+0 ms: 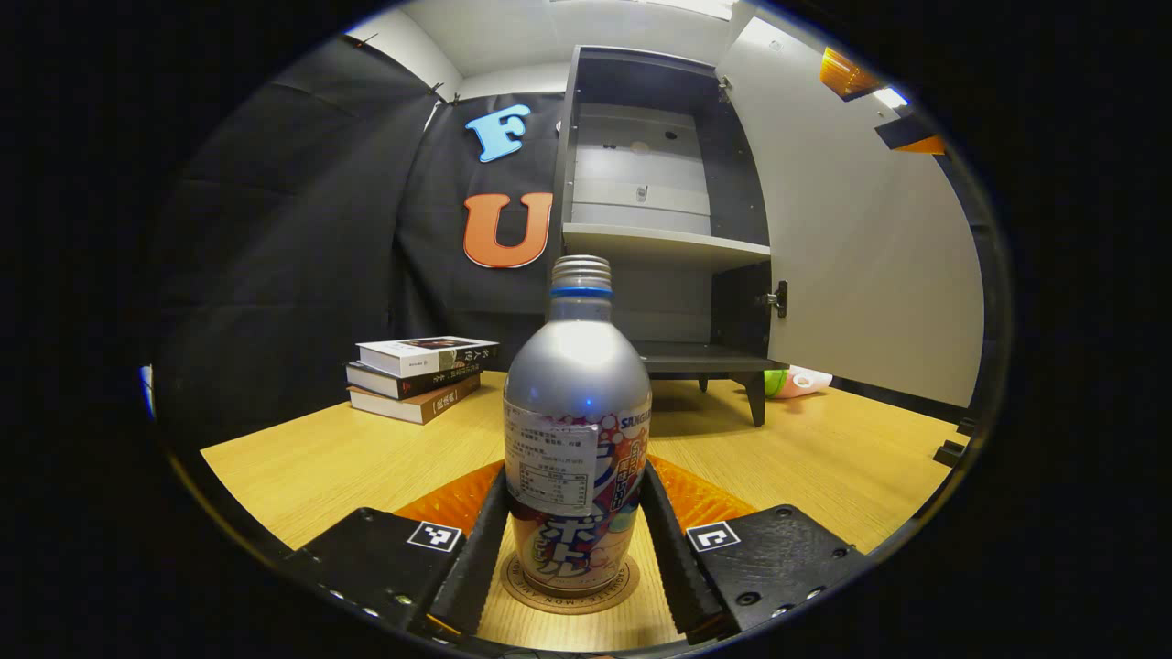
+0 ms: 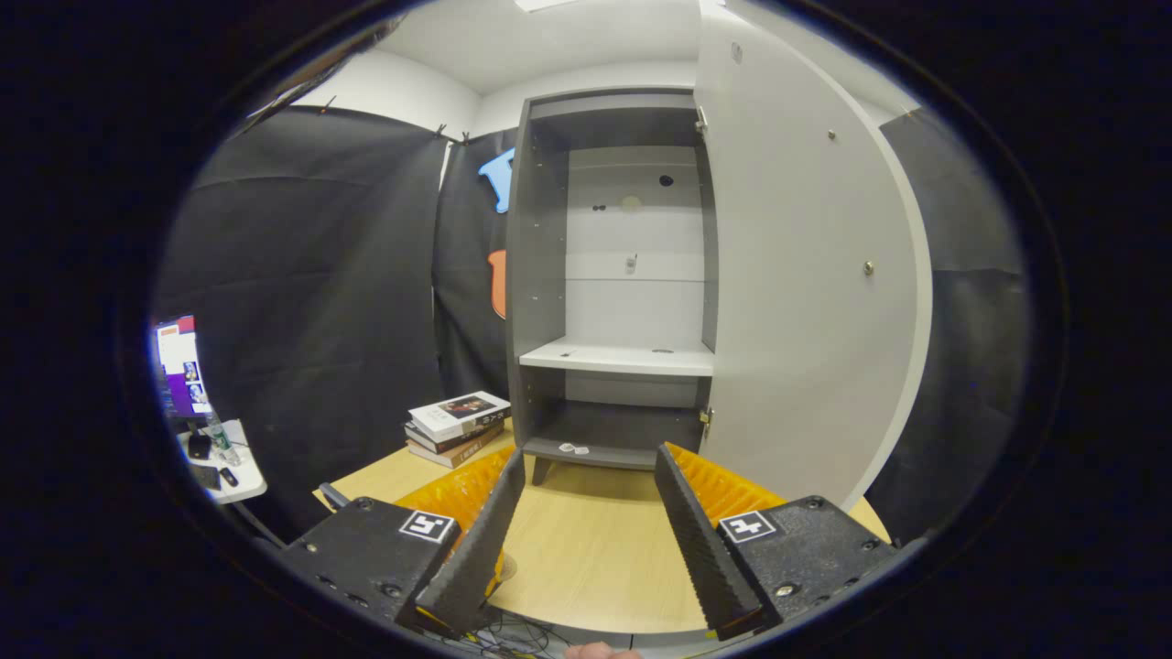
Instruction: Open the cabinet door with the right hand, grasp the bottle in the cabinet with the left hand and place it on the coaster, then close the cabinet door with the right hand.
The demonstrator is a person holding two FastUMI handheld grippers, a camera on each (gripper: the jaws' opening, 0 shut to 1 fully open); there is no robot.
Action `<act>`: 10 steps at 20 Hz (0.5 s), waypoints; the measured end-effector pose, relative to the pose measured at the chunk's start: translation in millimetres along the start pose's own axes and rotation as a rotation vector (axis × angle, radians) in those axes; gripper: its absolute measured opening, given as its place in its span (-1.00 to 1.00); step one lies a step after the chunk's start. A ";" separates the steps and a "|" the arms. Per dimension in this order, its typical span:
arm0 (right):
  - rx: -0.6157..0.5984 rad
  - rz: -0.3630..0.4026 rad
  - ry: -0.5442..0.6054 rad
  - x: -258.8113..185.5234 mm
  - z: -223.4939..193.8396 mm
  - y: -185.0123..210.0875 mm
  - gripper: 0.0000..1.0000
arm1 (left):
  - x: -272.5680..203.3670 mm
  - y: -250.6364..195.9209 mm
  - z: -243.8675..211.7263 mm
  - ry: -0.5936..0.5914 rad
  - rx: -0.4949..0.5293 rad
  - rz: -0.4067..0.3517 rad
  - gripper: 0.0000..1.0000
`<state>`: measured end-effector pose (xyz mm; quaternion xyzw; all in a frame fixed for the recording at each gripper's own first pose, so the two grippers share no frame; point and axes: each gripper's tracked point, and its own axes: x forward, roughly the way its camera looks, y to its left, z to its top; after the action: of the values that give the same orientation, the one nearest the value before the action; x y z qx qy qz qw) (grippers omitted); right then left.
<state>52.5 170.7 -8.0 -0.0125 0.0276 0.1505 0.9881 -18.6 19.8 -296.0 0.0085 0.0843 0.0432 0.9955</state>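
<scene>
A silver bottle [image 1: 577, 403] with a threaded neck and a colourful label stands upright on a round brown coaster [image 1: 625, 588] on the wooden table. My left gripper [image 1: 575, 476] is shut on the bottle, both fingers against its label sides. Behind it stands the grey cabinet [image 1: 659, 243] with its door [image 1: 861, 238] swung wide to the right. In the right gripper view, my right gripper [image 2: 586, 462] is open with nothing between its fingers, above the table in front of the cabinet [image 2: 613, 357]. The open door [image 2: 806, 302] stands just right of it. The cabinet's shelves hold no bottle.
A stack of three books [image 1: 421, 375] lies left of the cabinet, seen too in the right gripper view as books [image 2: 458, 426]. A green and pink object [image 1: 797, 382] lies behind the cabinet's leg. A small side table [image 2: 215, 467] with a screen stands far left.
</scene>
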 end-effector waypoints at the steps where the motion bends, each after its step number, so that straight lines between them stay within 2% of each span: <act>1: -0.003 -0.001 0.000 -0.4 0.5 -0.5 0.81 | 0.5 0.7 -4.1 0.012 0.000 0.001 0.48; 10: -0.011 -0.014 0.017 1.4 -0.8 -2.5 0.81 | -0.7 -1.3 -12.2 -0.009 0.035 0.008 0.48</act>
<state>54.5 168.7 -8.9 -0.0194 0.0352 0.1434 0.9889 -21.3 18.6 -307.9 0.0266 0.0804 0.0454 0.9954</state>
